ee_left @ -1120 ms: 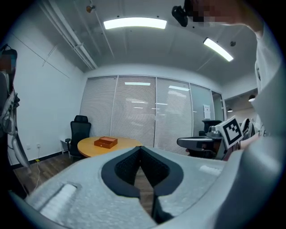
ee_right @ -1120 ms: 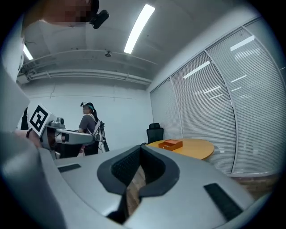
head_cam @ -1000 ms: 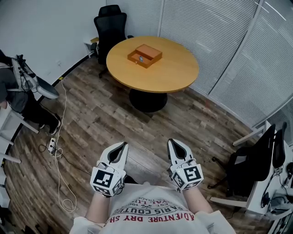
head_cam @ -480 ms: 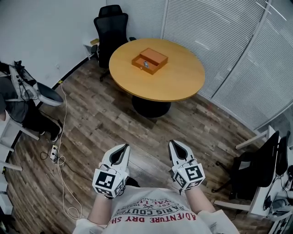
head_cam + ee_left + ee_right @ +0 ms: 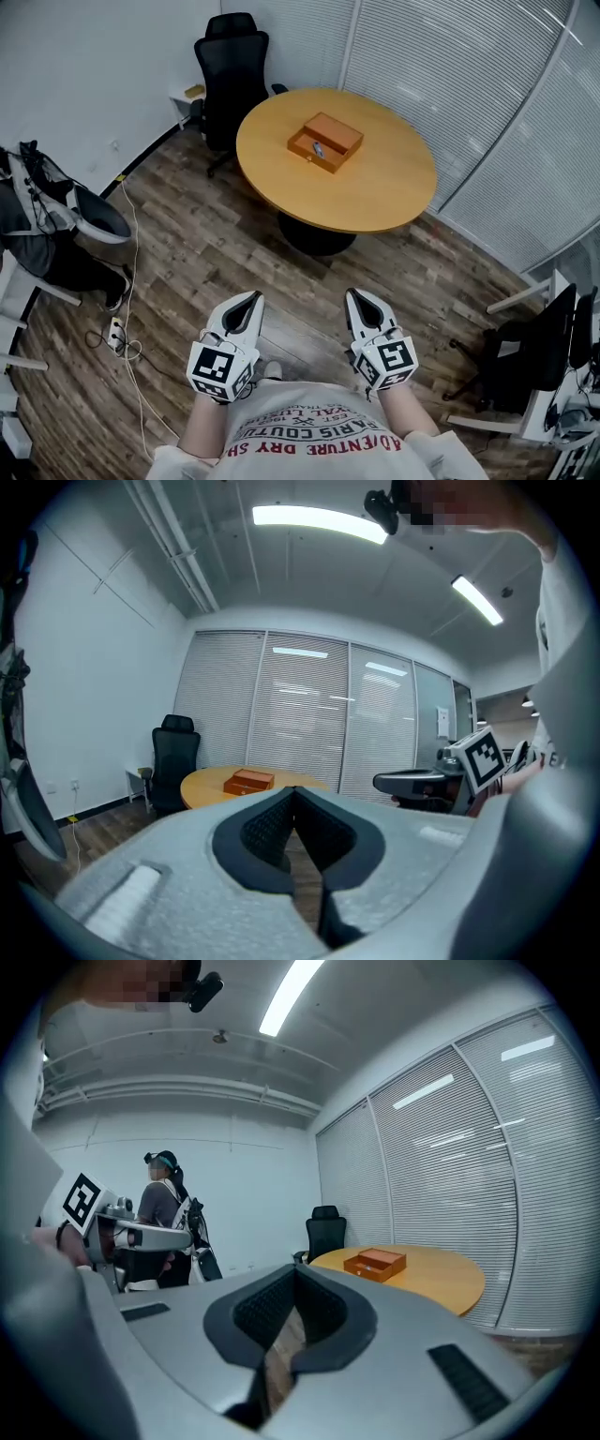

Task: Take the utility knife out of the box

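**Head view.** The jaws of the left gripper (image 5: 253, 297) and the right gripper (image 5: 353, 293) are found closed tip to tip, with nothing held. Both are carried low before the body. The box (image 5: 325, 142) lies open on the round wooden table (image 5: 375, 192), well apart from both grippers. A small bluish item inside it, taken to be the utility knife (image 5: 318, 149), is untouched. No part of the removal is judged done: approach, grasp and lift-out all remain. A plank floor (image 5: 216, 244) and a loose cable (image 5: 127, 281) are noted.

**Left gripper view.** The jaws are together and empty. A black chair (image 5: 171, 752) is seen beside the table.

**Right gripper view.** The jaws are shut and empty. Blinds (image 5: 450, 1176) line the wall, and another person (image 5: 161, 1206) is recorded standing at the left.
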`<state>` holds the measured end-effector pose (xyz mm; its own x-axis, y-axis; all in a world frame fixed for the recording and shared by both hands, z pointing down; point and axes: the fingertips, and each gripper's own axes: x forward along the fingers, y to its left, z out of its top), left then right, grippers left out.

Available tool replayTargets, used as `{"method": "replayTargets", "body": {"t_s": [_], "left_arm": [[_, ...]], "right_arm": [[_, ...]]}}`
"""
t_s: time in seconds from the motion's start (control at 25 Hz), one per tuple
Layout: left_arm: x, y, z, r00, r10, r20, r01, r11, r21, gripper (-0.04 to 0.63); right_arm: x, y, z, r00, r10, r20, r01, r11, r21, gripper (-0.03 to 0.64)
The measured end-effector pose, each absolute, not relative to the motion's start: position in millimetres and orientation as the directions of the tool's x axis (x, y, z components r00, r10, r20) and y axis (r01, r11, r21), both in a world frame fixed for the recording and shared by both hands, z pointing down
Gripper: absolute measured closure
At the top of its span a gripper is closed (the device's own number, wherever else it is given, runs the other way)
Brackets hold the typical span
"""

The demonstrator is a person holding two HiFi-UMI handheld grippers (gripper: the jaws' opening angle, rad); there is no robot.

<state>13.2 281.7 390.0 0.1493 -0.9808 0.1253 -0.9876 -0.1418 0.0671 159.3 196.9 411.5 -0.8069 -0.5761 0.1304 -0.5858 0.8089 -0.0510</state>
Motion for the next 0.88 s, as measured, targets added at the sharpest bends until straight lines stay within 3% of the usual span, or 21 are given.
{"method": "replayTargets", "body": {"t_s": [0.44, 0.88], "left_arm": [[-87, 263, 398, 0.130, -0.978, 0.161, -0.989, -0.117, 0.090, 0.600], [-113, 171, 405, 0.094, -0.985, 0.147, -0.989, -0.075, 0.130, 0.600]], "right_arm": [[62, 180, 433, -0.810, -0.562, 0.169, -0.579, 0.812, -0.076, 0.609], [31, 74, 436, -0.832, -0.532, 0.158, -0.548, 0.832, -0.083, 0.609]]}}
